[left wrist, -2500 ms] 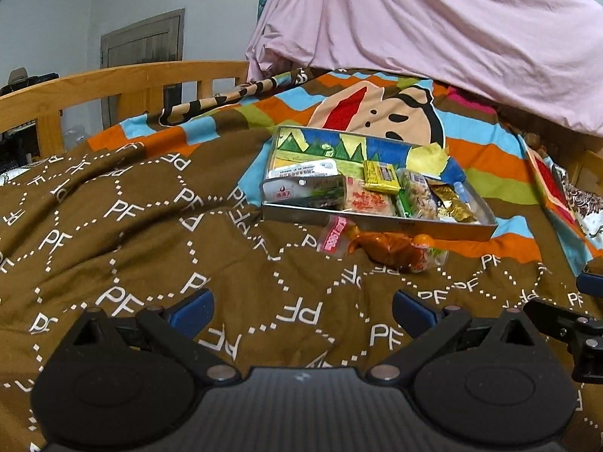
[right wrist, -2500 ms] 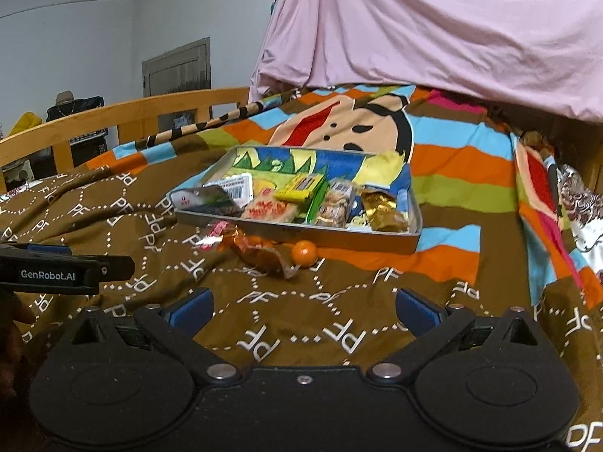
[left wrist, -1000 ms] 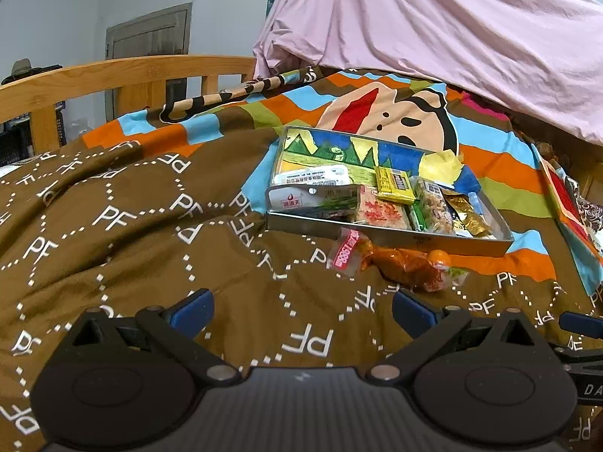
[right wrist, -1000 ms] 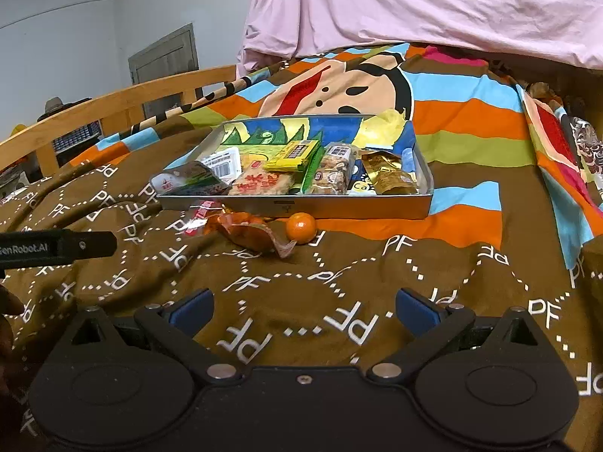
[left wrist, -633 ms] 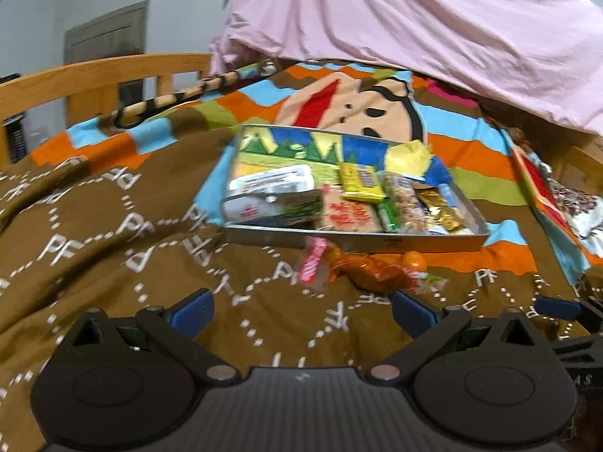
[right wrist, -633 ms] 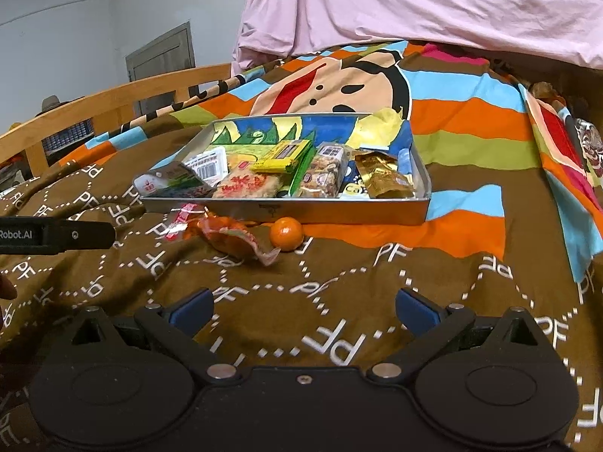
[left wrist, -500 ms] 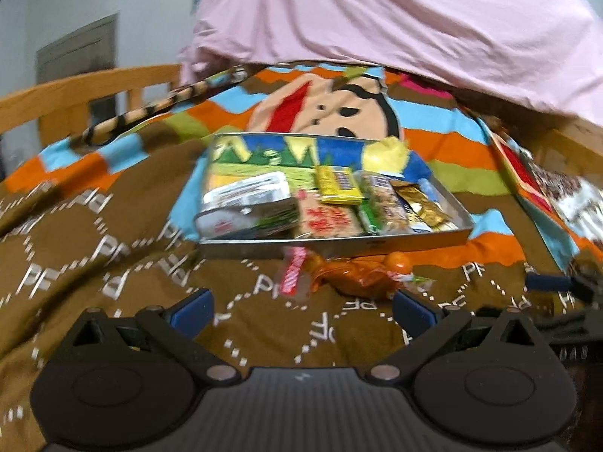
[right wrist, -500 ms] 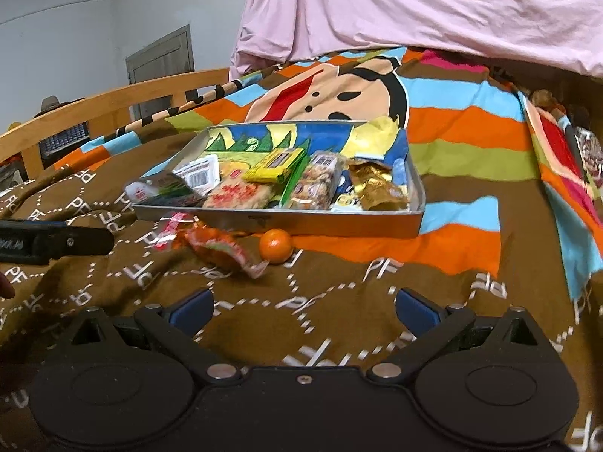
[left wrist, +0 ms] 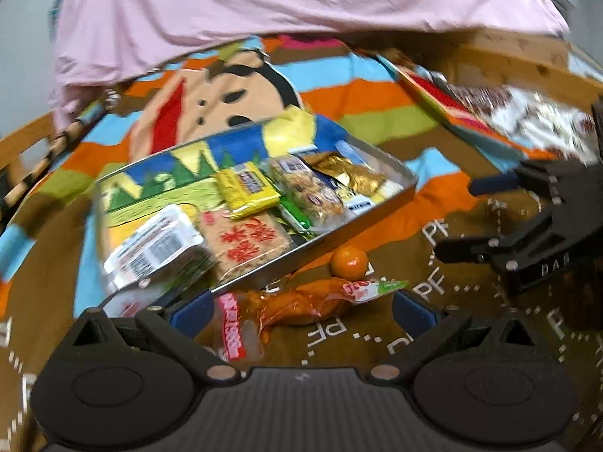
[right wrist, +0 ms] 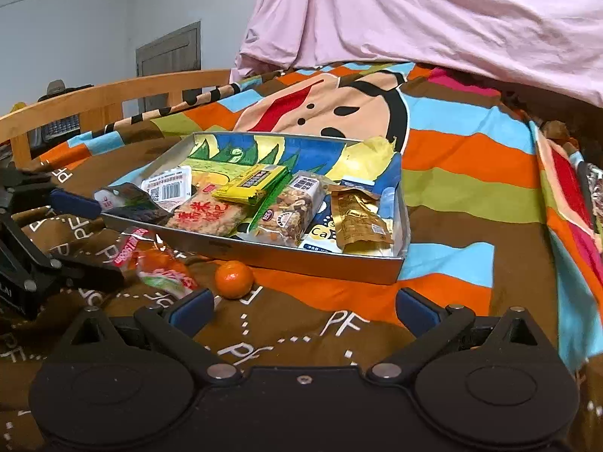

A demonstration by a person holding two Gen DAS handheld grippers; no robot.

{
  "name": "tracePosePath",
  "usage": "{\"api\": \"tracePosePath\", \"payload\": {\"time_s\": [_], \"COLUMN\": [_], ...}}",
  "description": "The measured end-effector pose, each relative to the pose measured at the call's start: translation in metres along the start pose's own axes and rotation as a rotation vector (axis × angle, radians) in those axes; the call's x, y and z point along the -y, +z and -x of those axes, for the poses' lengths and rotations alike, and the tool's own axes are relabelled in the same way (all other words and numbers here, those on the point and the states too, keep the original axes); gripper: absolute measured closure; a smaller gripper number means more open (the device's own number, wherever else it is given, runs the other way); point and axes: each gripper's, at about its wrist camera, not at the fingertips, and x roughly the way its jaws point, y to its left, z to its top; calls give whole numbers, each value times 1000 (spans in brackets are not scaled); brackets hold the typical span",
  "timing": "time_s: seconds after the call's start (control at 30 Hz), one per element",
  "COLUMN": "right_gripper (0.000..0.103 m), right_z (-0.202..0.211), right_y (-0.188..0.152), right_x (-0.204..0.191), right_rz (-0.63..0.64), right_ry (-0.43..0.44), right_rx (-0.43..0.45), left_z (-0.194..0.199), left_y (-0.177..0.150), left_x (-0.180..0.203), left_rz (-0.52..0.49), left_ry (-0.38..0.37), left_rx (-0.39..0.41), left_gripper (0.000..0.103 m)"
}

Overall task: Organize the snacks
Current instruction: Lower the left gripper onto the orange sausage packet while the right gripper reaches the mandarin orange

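Orange snack packet (left wrist: 301, 303) lies lengthwise just before the tray (left wrist: 320, 239), squarely between the nearer left tool's (left wrist: 301, 307) wide-open, empty fingers.

A bed (right wrist: 471, 226) carried everything, spread with a brown blanket (right wrist: 339, 324) lettered "PF" and a striped cartoon cover (right wrist: 452, 150). A metal tray (right wrist: 301, 260) of snack packets lay on it, ahead of the right hand-held gripper (right wrist: 301, 307). Just in front of the tray lay a small orange (right wrist: 233, 274) and, to that gripper's left, an orange snack packet (right wrist: 158, 263), both directly on the blanket.
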Motion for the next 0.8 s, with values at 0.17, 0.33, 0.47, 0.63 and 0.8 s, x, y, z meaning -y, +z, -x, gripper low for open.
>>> {"api": "tracePosePath", "payload": {"time_s": [0.17,0.33,0.47,0.63,0.8], "right_gripper": [1,1,1,10,14], "right_z": [-19,-41,-58,-74,-79], "right_y": [5,11,17,22,23], "right_x": [-2,-3,-6,-12,-19], "right_rz": [19,1,-1,11,29], "right_ry": [21,49,77,131,182], "right_rx": [-15,-50,-68,-101,-103], "left_z": [-18,-36,-45,-50,-51], "left_y": [3,3,2,2,1], "left_x": [-5,-4,-3,-3,-10], "left_rz": [-75,-164,-236,-278,-268], "left_ry": [-51,-87,-119,-210,-228], "left_rx": [-37,-66,-79,-105,-113], "left_gripper": [0,0,0,9,23]}}
